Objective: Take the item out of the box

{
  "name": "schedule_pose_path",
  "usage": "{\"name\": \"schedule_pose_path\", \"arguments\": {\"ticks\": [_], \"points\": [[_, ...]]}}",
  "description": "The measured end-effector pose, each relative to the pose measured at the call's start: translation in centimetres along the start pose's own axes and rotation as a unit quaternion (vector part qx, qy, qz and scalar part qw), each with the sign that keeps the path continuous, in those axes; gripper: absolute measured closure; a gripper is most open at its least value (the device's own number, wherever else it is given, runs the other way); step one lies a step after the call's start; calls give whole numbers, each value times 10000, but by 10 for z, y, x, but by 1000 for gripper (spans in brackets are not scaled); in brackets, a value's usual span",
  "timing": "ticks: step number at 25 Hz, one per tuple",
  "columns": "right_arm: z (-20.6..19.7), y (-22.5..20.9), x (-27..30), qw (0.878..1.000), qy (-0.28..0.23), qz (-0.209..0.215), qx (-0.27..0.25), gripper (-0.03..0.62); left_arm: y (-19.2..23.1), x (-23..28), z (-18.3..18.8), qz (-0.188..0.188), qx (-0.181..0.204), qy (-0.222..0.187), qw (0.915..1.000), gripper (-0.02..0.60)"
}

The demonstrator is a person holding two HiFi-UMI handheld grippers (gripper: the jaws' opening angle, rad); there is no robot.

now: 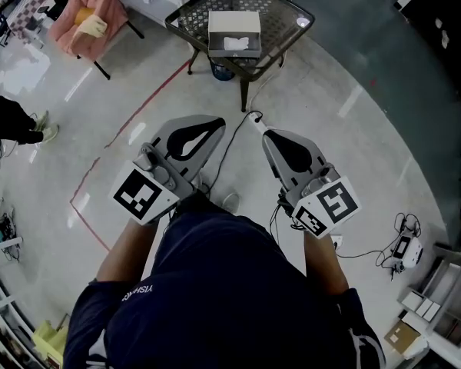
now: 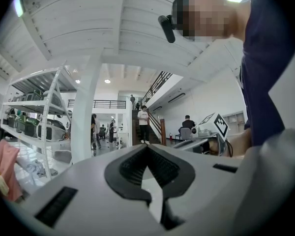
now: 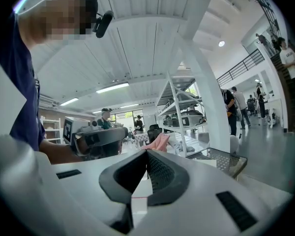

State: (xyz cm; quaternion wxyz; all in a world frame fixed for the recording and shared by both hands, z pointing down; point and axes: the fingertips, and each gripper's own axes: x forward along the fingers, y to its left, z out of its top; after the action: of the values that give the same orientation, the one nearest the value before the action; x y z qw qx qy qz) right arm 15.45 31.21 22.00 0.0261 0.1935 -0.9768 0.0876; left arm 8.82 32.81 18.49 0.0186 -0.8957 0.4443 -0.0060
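Observation:
A white open box stands on a dark mesh table well ahead of me, with a white item lying inside it. In the head view both grippers are held close to my body, far short of the table. My left gripper has its jaws meeting at the tips with nothing between them, as the left gripper view also shows. My right gripper is likewise shut and holds nothing. The mesh table shows low at the right of the right gripper view.
A pink cloth hangs over a chair at the far left. A red line runs across the pale floor. Cables and a small device lie at the right, by shelving. White racks and several people stand in the hall.

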Motion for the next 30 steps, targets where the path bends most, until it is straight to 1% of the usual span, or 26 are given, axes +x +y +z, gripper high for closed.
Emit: {"name": "schedule_pose_path", "arguments": {"ticks": [9, 17, 21, 30], "points": [[-1, -29, 17, 10000, 68, 32, -26, 572, 27, 21, -6, 87, 11, -57, 9999, 575], [-4, -67, 47, 9998, 160, -78, 30, 572, 68, 49, -18, 20, -81, -98, 9999, 575], [-10, -92, 76, 9995, 249, -144, 135, 572, 102, 64, -31, -1, -199, -37, 9998, 575], [-8, -142, 172, 9982, 412, -252, 344, 572, 210, 92, -51, -105, -357, 150, 9992, 575]]}}
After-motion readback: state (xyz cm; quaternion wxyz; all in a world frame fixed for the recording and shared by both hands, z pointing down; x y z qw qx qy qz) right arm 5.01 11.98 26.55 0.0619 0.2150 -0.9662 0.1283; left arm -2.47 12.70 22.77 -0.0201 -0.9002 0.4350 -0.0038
